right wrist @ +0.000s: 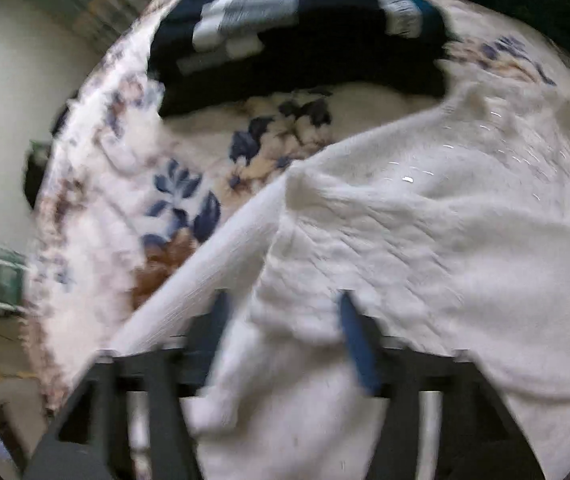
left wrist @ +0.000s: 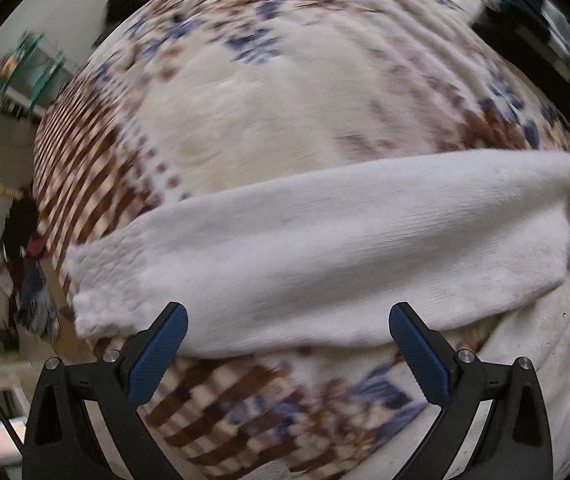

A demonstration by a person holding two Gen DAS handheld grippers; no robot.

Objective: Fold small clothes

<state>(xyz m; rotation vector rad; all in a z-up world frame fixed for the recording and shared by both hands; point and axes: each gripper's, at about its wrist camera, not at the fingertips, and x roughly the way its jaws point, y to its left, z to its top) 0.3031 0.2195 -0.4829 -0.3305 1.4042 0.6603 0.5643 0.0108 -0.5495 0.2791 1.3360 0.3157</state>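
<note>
the left tongs (left wrist: 287, 328) sit nearest the lens in the left wrist view, their blue pads spread wide with nothing pinched between them. just beyond the tips a white knitted garment (left wrist: 305, 248) lies in a long band across a patterned blanket (left wrist: 245, 92), which looks to be spread over a bed, though the bed itself is not visible. the blanket carries brown checks at one edge and blue and brown flowers elsewhere.

in the right wrist view the right tongs (right wrist: 285, 320) are blurred. their fingers stand apart and the white cloth (right wrist: 405, 240) is bunched between and over them. the pads do not appear to press on it, so i read these tongs as open with fabric resting in the gap. a dark striped garment (right wrist: 285, 20) lies further off on the blanket, apart from the white one.

judging from this, the step in hand is the close of one fold: a sleeve or edge of the white garment laid over and released. the body of the garment still looks rumpled near the right tongs. the next move probably calls for drawing the right tongs clear without dragging the cloth. then the left tongs could take the near edge of the band and carry it across for the next fold.
</note>
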